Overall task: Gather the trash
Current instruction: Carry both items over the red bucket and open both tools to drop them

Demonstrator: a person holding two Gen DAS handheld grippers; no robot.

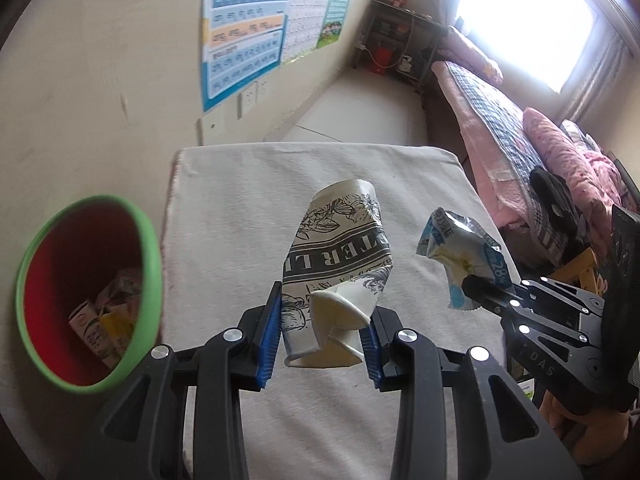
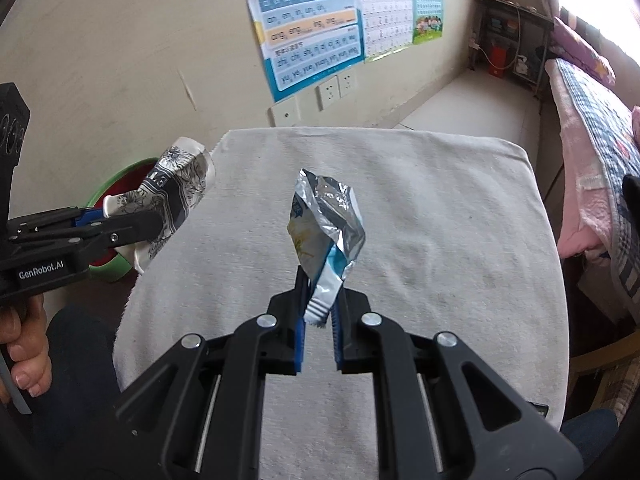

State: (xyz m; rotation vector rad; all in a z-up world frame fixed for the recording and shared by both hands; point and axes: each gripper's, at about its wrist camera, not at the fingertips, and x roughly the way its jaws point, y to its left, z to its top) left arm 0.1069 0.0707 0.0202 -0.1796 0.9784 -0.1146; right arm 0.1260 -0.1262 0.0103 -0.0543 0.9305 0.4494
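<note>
Left gripper (image 1: 322, 332) pinching crumpled printed paper cup (image 1: 340, 256), right gripper (image 2: 319, 320) clamped on crinkled foil wrapper (image 2: 328, 220), round green-rimmed bin (image 1: 150, 264)

The crushed paper cup (image 1: 336, 264) hangs in the left gripper (image 1: 320, 320) above the cloth-covered table (image 1: 224, 240), left of the foil wrapper (image 2: 326, 224) in the right gripper (image 2: 320, 316). The bin (image 1: 150, 248) stands left of the table, with cartons (image 1: 100, 324) in it. A bed (image 1: 500, 128) lies to the right.
</note>
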